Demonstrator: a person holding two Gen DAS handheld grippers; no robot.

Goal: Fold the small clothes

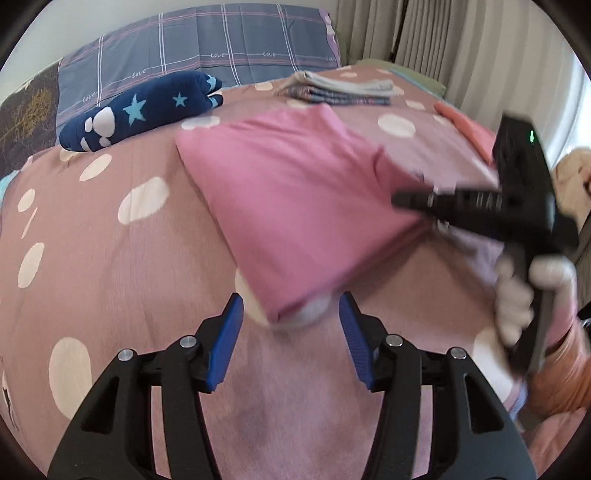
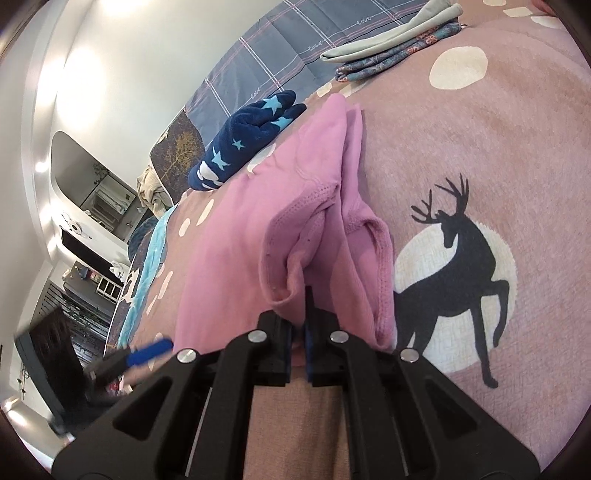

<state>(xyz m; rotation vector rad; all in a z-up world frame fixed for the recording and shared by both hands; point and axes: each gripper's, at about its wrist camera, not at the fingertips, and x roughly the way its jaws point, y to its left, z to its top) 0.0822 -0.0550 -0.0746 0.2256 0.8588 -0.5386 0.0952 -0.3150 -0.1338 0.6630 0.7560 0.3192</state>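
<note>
A folded pink garment (image 1: 295, 199) lies on the pink dotted bedspread (image 1: 110, 266). My left gripper (image 1: 291, 306) is open, its blue pads on either side of the garment's near corner, holding nothing. My right gripper (image 2: 305, 295) is shut on the garment's bunched hem (image 2: 295, 236). In the left wrist view the right gripper (image 1: 402, 201) reaches in from the right, blurred, at the garment's right edge. The left gripper's blue fingertips (image 2: 151, 349) show blurred at the lower left of the right wrist view.
A rolled navy star-print garment (image 1: 140, 110) lies at the back left. A stack of folded clothes (image 1: 343, 88) sits at the back. A grey plaid pillow (image 1: 207, 48) is behind. A deer print (image 2: 454, 266) marks the bedspread. Curtains (image 1: 424, 33) hang at the right.
</note>
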